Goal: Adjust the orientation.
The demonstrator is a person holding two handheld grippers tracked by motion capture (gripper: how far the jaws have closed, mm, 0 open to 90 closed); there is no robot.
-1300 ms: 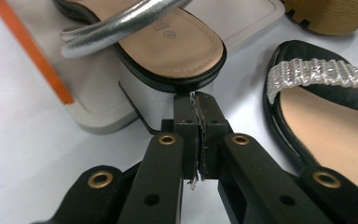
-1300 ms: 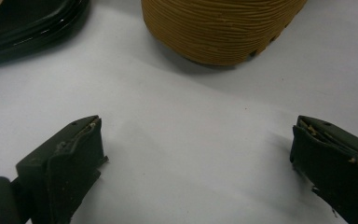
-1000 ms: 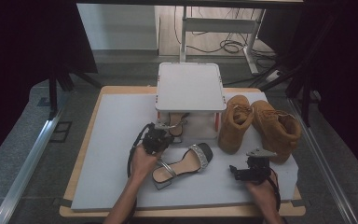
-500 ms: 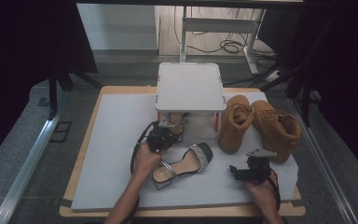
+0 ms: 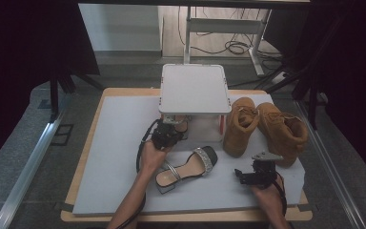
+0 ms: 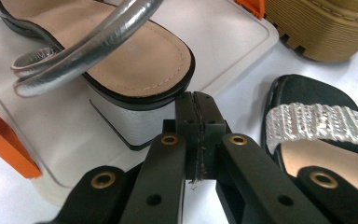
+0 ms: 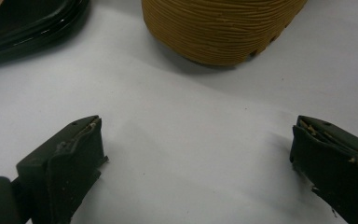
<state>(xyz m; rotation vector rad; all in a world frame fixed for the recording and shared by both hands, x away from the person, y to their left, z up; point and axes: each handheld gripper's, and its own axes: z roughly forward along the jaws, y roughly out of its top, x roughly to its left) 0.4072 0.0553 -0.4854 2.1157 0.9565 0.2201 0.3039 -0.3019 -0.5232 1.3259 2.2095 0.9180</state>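
A silver strappy sandal (image 6: 135,60) stands on the bottom shelf of a white rack (image 5: 194,88), its block heel facing me. My left gripper (image 6: 196,100) is shut with nothing between its pads, and its tip sits right at that heel; from above, my left gripper (image 5: 167,135) reaches under the rack's front left. The matching sandal (image 5: 187,165) lies on the white mat in front, with its black toe and glittery strap (image 6: 317,135) close by on the right. My right gripper (image 7: 196,154) rests open on the mat, empty, facing a tan boot sole (image 7: 219,28).
Two tan boots (image 5: 240,126) (image 5: 282,131) stand right of the rack. An orange rack leg (image 6: 4,144) is near my left gripper. The white mat (image 5: 119,157) lies on a wooden board. Cables trail from both grippers.
My left hand has slid a little forward and to the right, bringing the shut gripper closer under the rack. The right hand has stayed still.
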